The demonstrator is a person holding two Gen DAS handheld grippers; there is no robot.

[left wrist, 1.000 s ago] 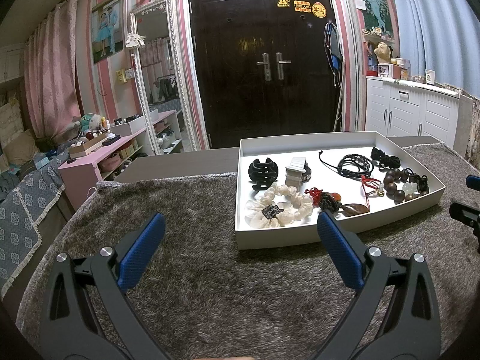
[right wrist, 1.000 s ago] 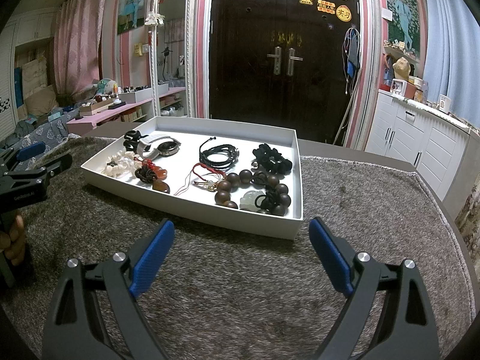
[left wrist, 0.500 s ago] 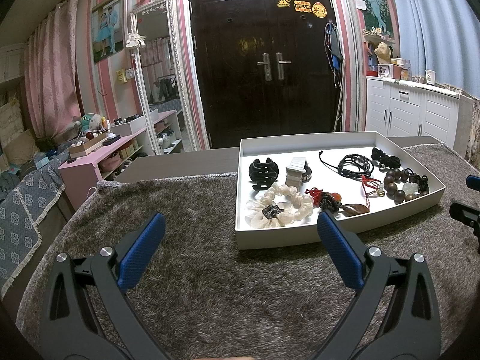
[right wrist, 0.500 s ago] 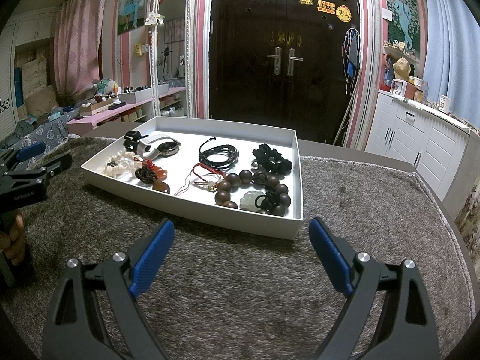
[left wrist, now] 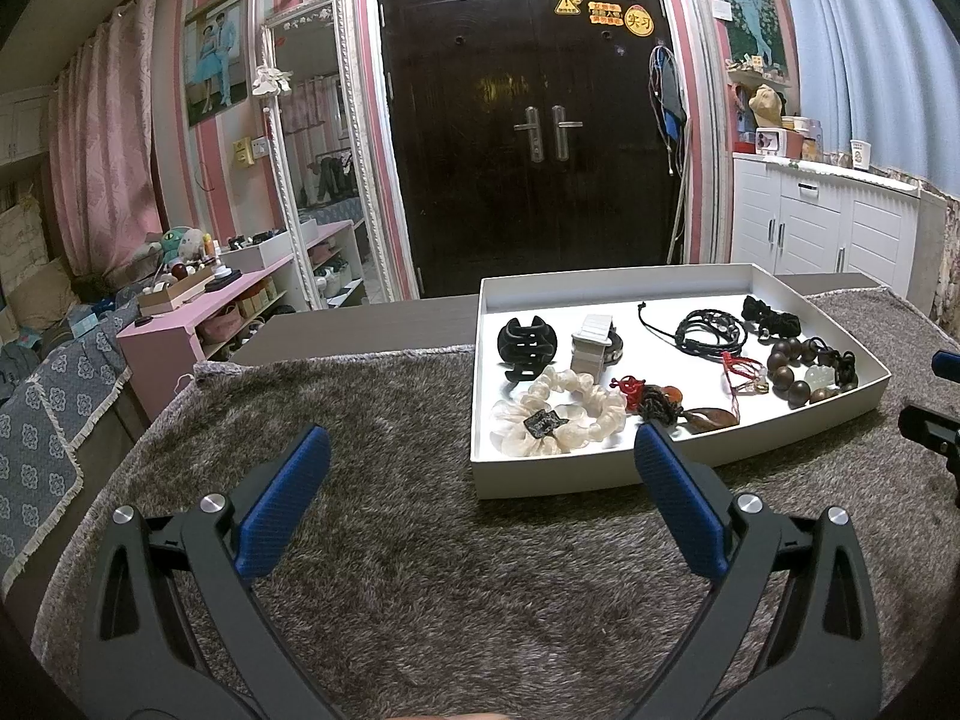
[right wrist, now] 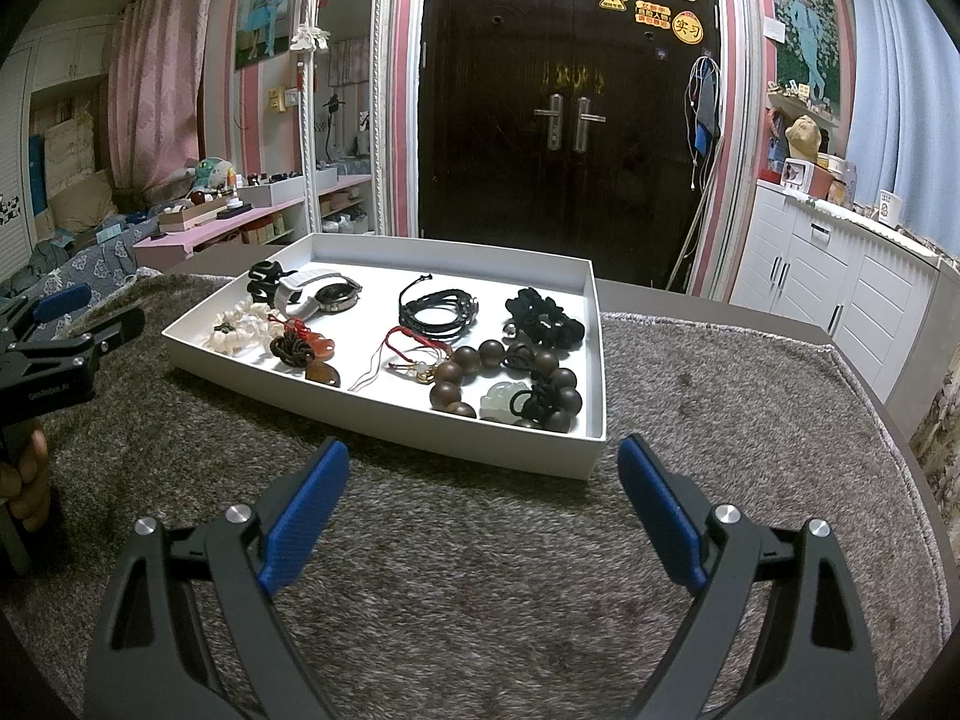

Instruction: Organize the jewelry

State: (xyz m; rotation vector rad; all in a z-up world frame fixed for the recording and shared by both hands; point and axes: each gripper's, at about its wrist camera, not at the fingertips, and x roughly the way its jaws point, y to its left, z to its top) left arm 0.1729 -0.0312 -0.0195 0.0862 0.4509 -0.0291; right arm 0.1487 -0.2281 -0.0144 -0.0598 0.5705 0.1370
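Note:
A white tray (left wrist: 606, 288) (right wrist: 468, 441) rests on a grey-brown rug and holds jewelry. Inside lie a cream scrunchie (left wrist: 558, 414), a black hair claw (left wrist: 527, 348), a watch (right wrist: 318, 297), black cord bracelets (right wrist: 438, 309), a black scrunchie (right wrist: 546, 318), a red-knot pendant (left wrist: 672, 405) and a wooden bead bracelet (right wrist: 510, 381). My left gripper (left wrist: 480, 450) stands open over the rug, near the tray's near-left corner. In front of the tray's near edge my right gripper (right wrist: 483, 462) is open too. Neither holds anything.
The rug (right wrist: 720, 396) covers a table whose bare far edge (left wrist: 360, 330) shows. A hand (right wrist: 27, 480) holds the left gripper's handle. Beyond stand a dark door (left wrist: 528, 120), a mirror (left wrist: 312, 150), a pink shelf (left wrist: 198, 312) and white cabinets (right wrist: 840, 276).

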